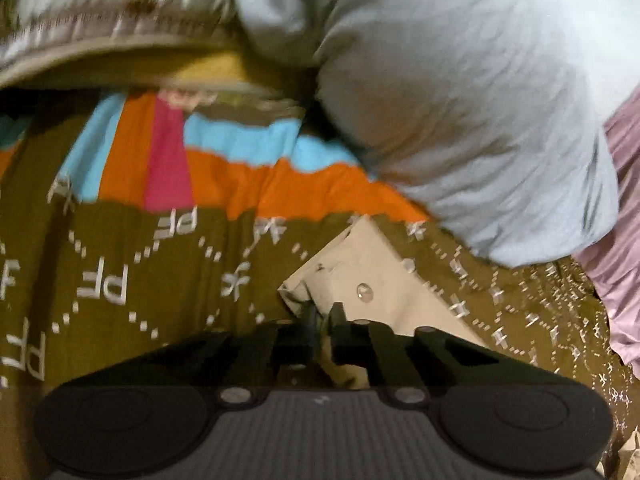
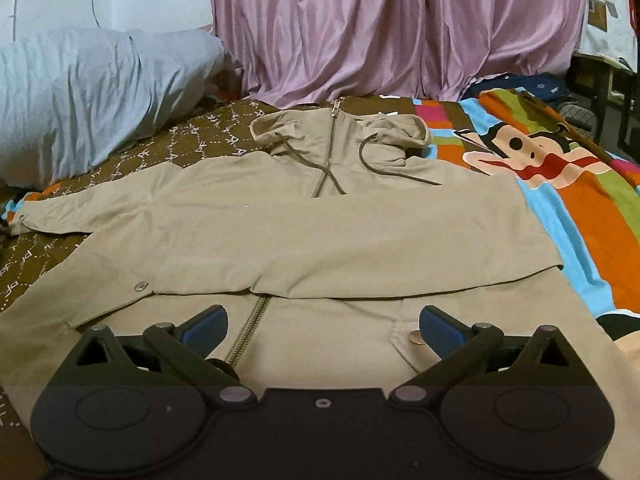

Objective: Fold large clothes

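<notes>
Landmark for all entries: the beige hooded jacket [image 2: 304, 232], spread front-up on the patterned bedspread [image 2: 580, 216].

1. Pale blue pillow [image 2: 92, 92]. Left of the jacket, beyond its outstretched left sleeve; clear of the garment, so not in the way of a fold.
2. Left gripper [image 1: 320, 316]. At the jacket's left sleeve cuff [image 1: 360, 276], fingers drawn together on the cuff edge beside its snap. The view is blurred, so the pinch is likely but not certain. Judged purpose: to carry this sleeve in across the chest.
3. Jacket body. Centre of the bed, hood towards the pink curtain [image 2: 360, 28], zip up the middle, drawstrings crossed below the collar. The other sleeve already lies folded across the chest, leaving a straight right edge.
4. Right gripper [image 2: 324, 320]. Over the jacket's lower front, near the hem, jaws spread wide with nothing between them; free to pin or smooth.
</notes>
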